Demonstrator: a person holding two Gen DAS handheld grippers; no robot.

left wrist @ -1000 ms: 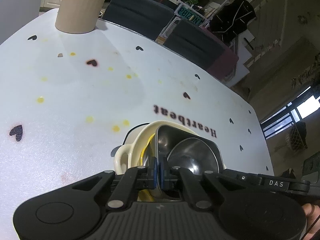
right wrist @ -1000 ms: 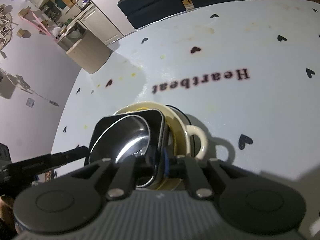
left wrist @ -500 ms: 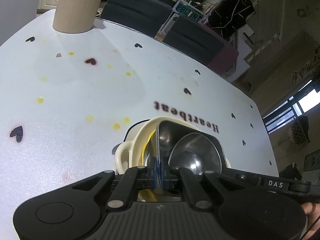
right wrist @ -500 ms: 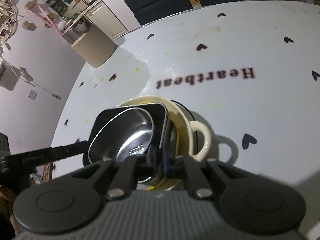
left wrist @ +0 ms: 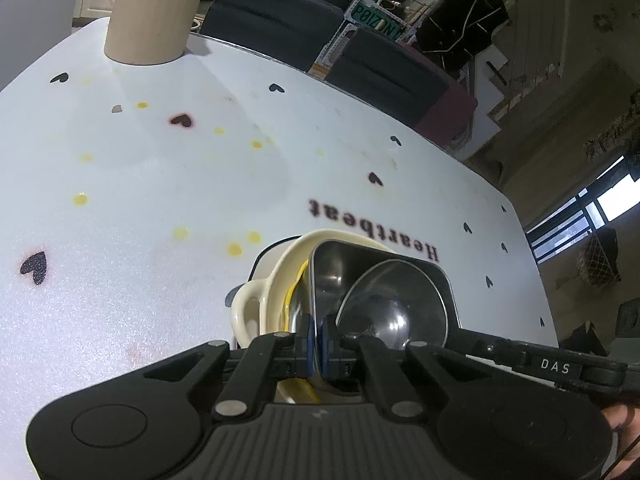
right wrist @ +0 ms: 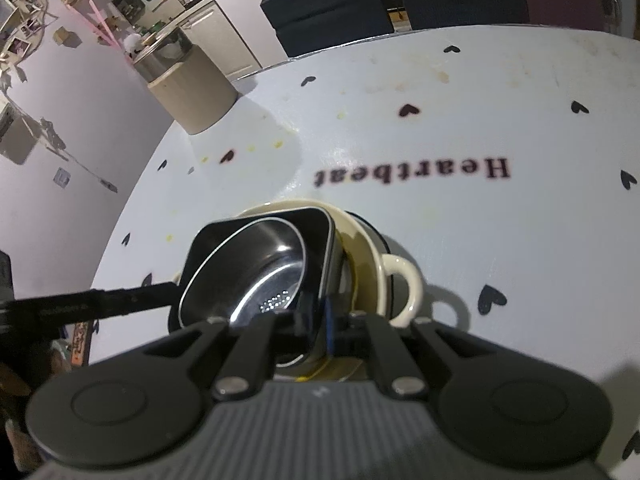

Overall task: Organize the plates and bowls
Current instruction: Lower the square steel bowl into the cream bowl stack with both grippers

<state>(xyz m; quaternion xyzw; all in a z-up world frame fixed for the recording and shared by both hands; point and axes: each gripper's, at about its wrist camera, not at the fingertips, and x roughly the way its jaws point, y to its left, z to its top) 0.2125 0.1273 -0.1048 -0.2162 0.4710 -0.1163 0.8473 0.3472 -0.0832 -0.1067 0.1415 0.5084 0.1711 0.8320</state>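
Note:
A cream two-handled bowl (left wrist: 276, 280) (right wrist: 400, 276) stands on the white table (left wrist: 160, 184), with something yellow (left wrist: 294, 292) inside it. A square steel dish (left wrist: 340, 268) (right wrist: 320, 248) sits tilted in the bowl and holds a round steel bowl (left wrist: 392, 308) (right wrist: 256, 272). My left gripper (left wrist: 318, 332) is shut on the dish's left rim. My right gripper (right wrist: 318, 320) is shut on the opposite rim. Each gripper's finger also reaches in from the side in the other's view: the right one (left wrist: 520, 356), the left one (right wrist: 100, 300).
A beige round container (left wrist: 152, 12) (right wrist: 192, 92) stands at the table's far corner. Two dark chairs (left wrist: 272, 12) stand behind the far edge. The cloth has black hearts, yellow stains and the word Heartbeat (right wrist: 412, 172).
The right gripper's pads have drawn together onto the dish's rim. Both views have shifted slightly; the stack stays in the same spot.

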